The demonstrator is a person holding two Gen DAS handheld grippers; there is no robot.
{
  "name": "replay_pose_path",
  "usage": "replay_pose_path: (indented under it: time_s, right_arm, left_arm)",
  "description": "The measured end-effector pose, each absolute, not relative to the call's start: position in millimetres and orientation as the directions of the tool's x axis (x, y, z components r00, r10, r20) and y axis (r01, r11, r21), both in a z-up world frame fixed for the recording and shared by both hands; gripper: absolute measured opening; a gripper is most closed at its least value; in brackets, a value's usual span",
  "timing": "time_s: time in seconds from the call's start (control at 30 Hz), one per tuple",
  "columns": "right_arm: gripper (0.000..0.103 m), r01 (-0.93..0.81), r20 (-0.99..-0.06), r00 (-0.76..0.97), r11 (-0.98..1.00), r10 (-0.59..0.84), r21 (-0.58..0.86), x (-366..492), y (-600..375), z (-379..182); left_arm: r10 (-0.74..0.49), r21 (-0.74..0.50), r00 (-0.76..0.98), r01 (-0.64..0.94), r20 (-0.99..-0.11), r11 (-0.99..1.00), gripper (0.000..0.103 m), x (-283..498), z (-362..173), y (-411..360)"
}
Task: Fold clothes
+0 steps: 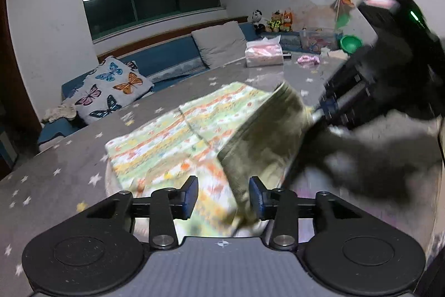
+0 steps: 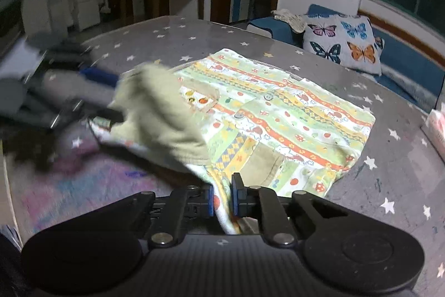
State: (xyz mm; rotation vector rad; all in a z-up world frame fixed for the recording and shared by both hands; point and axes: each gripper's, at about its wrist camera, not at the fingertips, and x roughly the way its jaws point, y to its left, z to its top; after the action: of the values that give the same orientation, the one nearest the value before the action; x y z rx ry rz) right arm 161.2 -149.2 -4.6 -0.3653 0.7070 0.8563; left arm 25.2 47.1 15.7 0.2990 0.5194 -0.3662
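A child's shirt [image 1: 172, 135] [image 2: 292, 113] with green, yellow and orange stripes lies spread on the grey star-print table cover [image 1: 69, 163] [image 2: 389, 157]. Its olive-lined sleeve [image 1: 264, 135] [image 2: 158, 113] is lifted and folded over towards the body, blurred by motion. My left gripper [image 1: 224, 195] stands open with the sleeve's edge hanging between its fingers, close to the right finger [image 1: 256, 196]. My right gripper [image 2: 223, 199] is shut on the shirt's near edge, with the cloth pinched between its blue pads. Each gripper also shows, blurred, in the other's view: the right gripper [image 1: 319, 113] and the left gripper [image 2: 91, 80].
A butterfly cushion [image 1: 111, 88] [image 2: 342, 43] and a grey pillow [image 1: 217, 43] lean on the blue sofa behind the table. A tissue pack [image 1: 264, 52], a pink scrunchie [image 1: 308, 60], a green bowl [image 1: 351, 43] and plush toys [image 1: 278, 18] sit at the far end.
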Motion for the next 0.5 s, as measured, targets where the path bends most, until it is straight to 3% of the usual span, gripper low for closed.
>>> replay_pose_path:
  time_s: [0.2,0.4,0.43,0.5]
  right_arm:
    - [0.010,-0.769,-0.683,0.452,0.638,0.574,0.027,173,-150,8]
    - [0.010,-0.755,-0.676,0.465,0.655,0.571,0.035,174,-148,13]
    - [0.010,-0.753,-0.675,0.469,0.658,0.570,0.033,173,-148,13]
    - [0.010,-0.749,-0.671,0.476,0.662,0.568,0.029,171,-148,13]
  left_arm:
    - [-0.230,0.271,0.810,0.426,-0.540,0.863,0.057,1,2,46]
    - [-0.167,0.389,0.825,0.421,-0.540,0.820,0.057,9,-16,36]
    - [-0.152,0.406,0.828,0.414,-0.540,0.815,0.056,11,-19,37]
    - [-0.124,0.436,0.833,0.402,-0.539,0.805,0.035,16,-23,40]
